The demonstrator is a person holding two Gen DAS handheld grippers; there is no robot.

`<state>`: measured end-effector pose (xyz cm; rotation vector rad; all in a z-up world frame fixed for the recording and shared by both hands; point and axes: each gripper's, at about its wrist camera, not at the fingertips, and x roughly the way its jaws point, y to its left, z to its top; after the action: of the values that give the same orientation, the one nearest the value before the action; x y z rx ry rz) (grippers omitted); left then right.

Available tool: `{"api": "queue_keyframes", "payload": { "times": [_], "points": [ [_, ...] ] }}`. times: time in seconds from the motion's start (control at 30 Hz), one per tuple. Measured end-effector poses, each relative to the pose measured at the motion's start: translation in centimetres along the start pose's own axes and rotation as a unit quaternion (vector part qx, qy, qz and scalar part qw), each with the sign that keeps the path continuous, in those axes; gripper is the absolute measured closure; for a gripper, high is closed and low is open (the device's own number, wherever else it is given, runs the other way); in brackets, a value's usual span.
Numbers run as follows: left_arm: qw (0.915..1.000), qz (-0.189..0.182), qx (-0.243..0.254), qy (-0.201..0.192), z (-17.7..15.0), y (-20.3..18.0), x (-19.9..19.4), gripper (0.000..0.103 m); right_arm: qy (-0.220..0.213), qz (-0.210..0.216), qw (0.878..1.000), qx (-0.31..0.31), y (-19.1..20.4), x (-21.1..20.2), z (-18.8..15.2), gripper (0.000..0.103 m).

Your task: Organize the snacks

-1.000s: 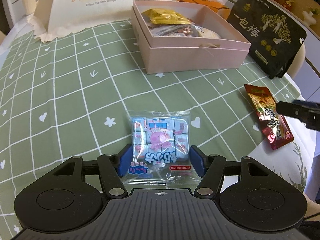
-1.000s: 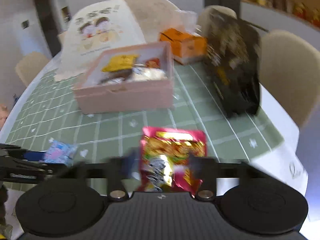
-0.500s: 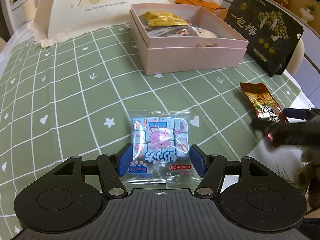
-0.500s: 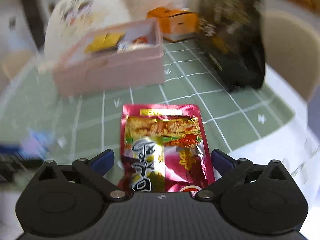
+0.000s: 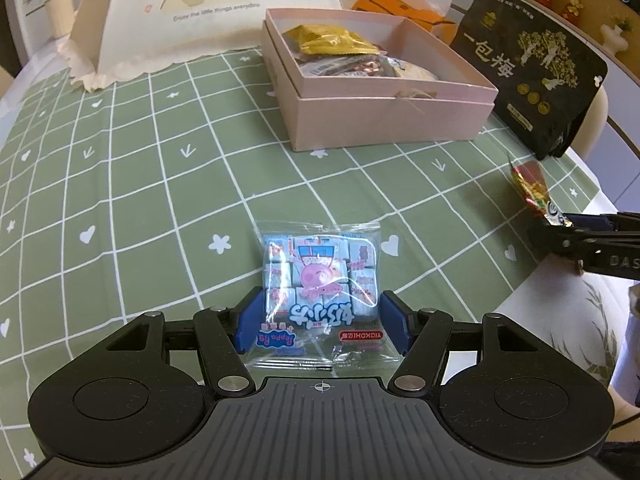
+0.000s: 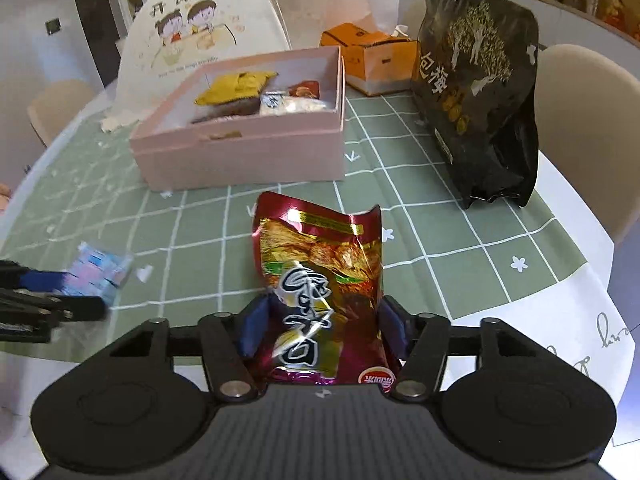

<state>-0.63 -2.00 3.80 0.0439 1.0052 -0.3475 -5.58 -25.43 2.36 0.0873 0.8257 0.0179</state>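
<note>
My left gripper is shut on a clear Peppa Pig candy bag that rests on the green checked tablecloth. My right gripper is shut on a red foil snack packet, which bends upward above the table; it also shows in the left wrist view. An open pink box with several snacks inside stands beyond both; it also shows in the right wrist view.
A tall black snack bag stands right of the box. An orange carton and a white food-cover tent stand behind it. The table edge and beige chairs lie to the right.
My right gripper closed on the red packet and lifted it off the table, so it now curls upward. My left gripper stayed on the candy bag.
</note>
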Motion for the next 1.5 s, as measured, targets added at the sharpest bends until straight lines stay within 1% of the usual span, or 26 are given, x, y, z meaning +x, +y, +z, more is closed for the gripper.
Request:
{"api": "queue_keyframes", "payload": {
  "times": [0.1,0.27,0.3,0.43,0.6,0.63,0.67,0.7,0.77,0.83,0.93,1.0,1.03,1.07,1.1,1.13,1.2,1.23,1.27,1.3,1.33,1.37,1.4,1.43,1.5],
  "points": [
    [1.0000,-0.002,-0.008,-0.001,0.0,0.2,0.0,0.036,-0.001,0.000,1.000,-0.010,0.6,-0.6,0.3,0.058],
    [0.9999,0.000,-0.016,-0.002,0.2,0.2,-0.1,0.037,-0.010,0.008,1.000,-0.008,0.9,-1.7,0.9,0.065],
    [0.9999,0.001,-0.016,-0.001,0.2,0.2,-0.1,0.038,-0.014,0.012,1.000,-0.007,0.9,-2.1,1.1,0.067],
    [0.9998,-0.004,-0.018,0.002,0.3,0.2,-0.1,0.038,-0.042,0.023,0.999,-0.006,1.0,-4.1,2.3,0.069],
    [0.9998,-0.010,-0.019,-0.002,0.6,0.2,-0.1,0.039,-0.075,0.037,0.996,-0.004,1.7,-6.4,3.8,0.075],
    [0.9997,-0.013,-0.020,-0.006,0.7,0.2,-0.3,0.039,-0.080,0.038,0.996,-0.007,1.9,-6.7,4.1,0.078],
    [0.9996,-0.016,-0.020,-0.013,0.9,0.2,-0.5,0.039,-0.083,0.037,0.996,-0.010,2.1,-6.9,4.4,0.096],
    [0.9993,-0.019,-0.020,-0.024,1.2,0.1,-0.8,0.039,-0.082,0.036,0.996,-0.011,2.2,-7.0,4.6,0.100],
    [0.9984,-0.024,-0.015,-0.049,2.1,0.1,-1.7,0.039,-0.087,0.039,0.995,-0.016,2.3,-7.1,5.1,0.101],
    [0.9974,-0.024,-0.012,-0.068,3.2,0.1,-2.4,0.039,-0.086,0.029,0.996,-0.020,2.4,-6.9,5.3,0.101],
    [0.9963,-0.026,-0.017,-0.080,4.4,0.4,-2.9,0.039,-0.076,0.021,0.997,-0.024,2.4,-6.2,4.8,0.100],
    [0.9963,-0.028,-0.024,-0.078,4.7,0.6,-3.0,0.039,-0.062,0.023,0.997,-0.051,2.6,-5.4,3.9,0.096],
    [0.9965,-0.032,-0.027,-0.073,4.7,0.7,-2.8,0.039,-0.053,0.031,0.996,-0.066,2.8,-4.9,3.3,0.090],
    [0.9968,-0.038,-0.029,-0.064,4.6,0.7,-2.6,0.039,-0.045,0.040,0.995,-0.083,3.0,-4.2,2.6,0.067],
    [0.9970,-0.043,-0.031,-0.057,4.5,0.7,-2.4,0.039,-0.041,0.043,0.993,-0.101,3.3,-3.7,1.9,0.040],
    [0.9972,-0.050,-0.031,-0.046,4.2,0.6,-1.9,0.039,-0.043,0.041,0.991,-0.122,3.7,-3.2,1.3,0.034],
    [0.9973,-0.061,-0.029,-0.027,3.6,0.3,-1.4,0.039,-0.051,0.026,0.981,-0.183,4.5,-2.0,0.6,0.034],
    [0.9973,-0.066,-0.029,-0.017,3.3,0.1,-1.2,0.039,-0.054,0.026,0.979,-0.197,4.4,-1.6,0.9,0.034],
    [0.9970,-0.072,-0.029,-0.006,2.8,-0.2,-1.1,0.039,-0.055,0.035,0.978,-0.198,4.1,-1.2,1.4,0.034],
    [0.9964,-0.081,-0.027,0.004,2.4,-0.5,-1.1,0.039,-0.051,0.051,0.980,-0.187,3.5,-0.6,2.3,0.034],
    [0.9953,-0.092,-0.022,0.018,1.9,-0.9,-1.0,0.039,-0.042,0.071,0.983,-0.164,2.6,0.2,3.4,0.034],
    [0.9941,-0.102,-0.016,0.032,1.4,-1.2,-1.0,0.039,-0.025,0.097,0.986,-0.132,1.5,1.4,4.5,0.033],
    [0.9935,-0.106,-0.012,0.040,1.1,-1.5,-0.9,0.039,-0.005,0.122,0.987,-0.105,0.5,2.6,5.2,0.032],
    [0.9932,-0.106,-0.009,0.046,0.7,-1.7,-0.9,0.039,0.014,0.144,0.986,-0.078,-0.3,3.9,5.8,0.032],
    [0.9938,-0.098,-0.013,0.050,0.2,-1.5,-0.8,0.039,0.051,0.168,0.984,-0.036,-1.4,6.0,5.9,0.032]
  ]
}}
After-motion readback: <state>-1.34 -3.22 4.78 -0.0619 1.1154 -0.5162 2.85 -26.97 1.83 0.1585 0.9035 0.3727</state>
